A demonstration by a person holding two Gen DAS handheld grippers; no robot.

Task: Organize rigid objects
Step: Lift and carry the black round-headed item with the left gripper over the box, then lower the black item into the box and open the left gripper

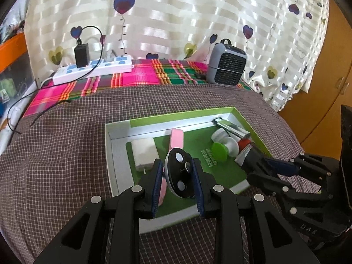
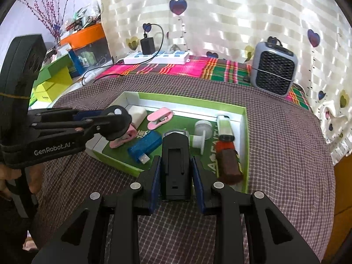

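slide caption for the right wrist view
Right gripper holds a black clip-backed device above the green tray of small items.

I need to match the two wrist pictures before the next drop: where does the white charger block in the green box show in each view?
Left wrist view: the white charger block lies in the green box's left part, just above the left gripper's fingers.
Right wrist view: white charger block at the box's far left corner, partly behind the left gripper.
Shared landmark: the grey fan by the curtain.
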